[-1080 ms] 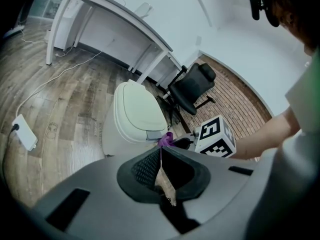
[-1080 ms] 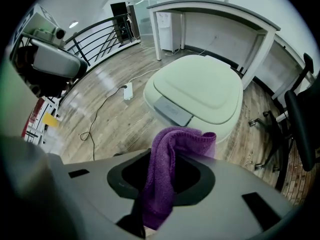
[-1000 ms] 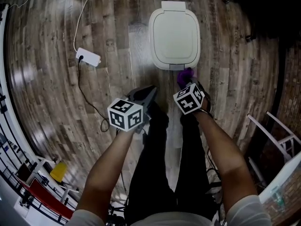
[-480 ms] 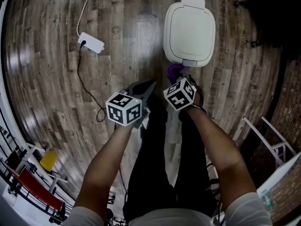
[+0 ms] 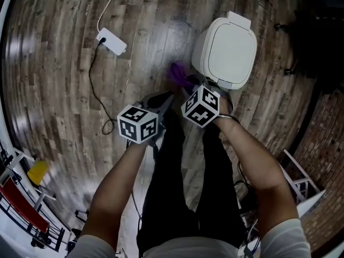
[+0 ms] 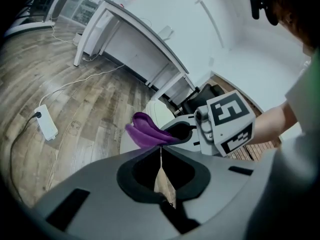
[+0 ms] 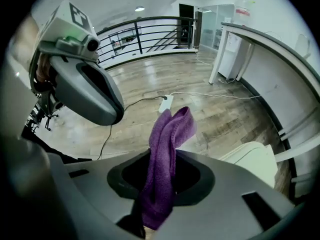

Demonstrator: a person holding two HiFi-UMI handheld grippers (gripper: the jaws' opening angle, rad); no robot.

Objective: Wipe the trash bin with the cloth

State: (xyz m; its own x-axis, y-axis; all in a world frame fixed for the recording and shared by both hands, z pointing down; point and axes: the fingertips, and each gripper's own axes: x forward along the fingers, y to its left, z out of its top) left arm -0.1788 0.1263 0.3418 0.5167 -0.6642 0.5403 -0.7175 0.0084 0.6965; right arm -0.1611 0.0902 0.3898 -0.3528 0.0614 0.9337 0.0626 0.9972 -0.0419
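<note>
The white trash bin (image 5: 226,50) stands on the wood floor with its lid down; its edge also shows in the right gripper view (image 7: 252,159). My right gripper (image 5: 186,84) is shut on the purple cloth (image 5: 177,73), which sticks out past the jaws just left of the bin, apart from it. In its own view the right gripper (image 7: 165,156) pinches the cloth (image 7: 172,129) in a folded bunch. My left gripper (image 5: 166,99) hangs beside it, shut and holding nothing, jaws meeting in a thin line (image 6: 160,148). From there the cloth (image 6: 146,132) shows ahead.
A white power strip (image 5: 112,41) with its cable lies on the floor to the left, also in both gripper views (image 6: 47,123) (image 7: 165,103). The person's dark-trousered legs (image 5: 185,176) are below the grippers. A white counter (image 6: 135,39) and a black railing (image 7: 145,36) border the room.
The right gripper has carried the cloth leftward, from the bin's near edge to beside its left side. The head view has turned, so the bin sits further right. The left gripper barely moved.
</note>
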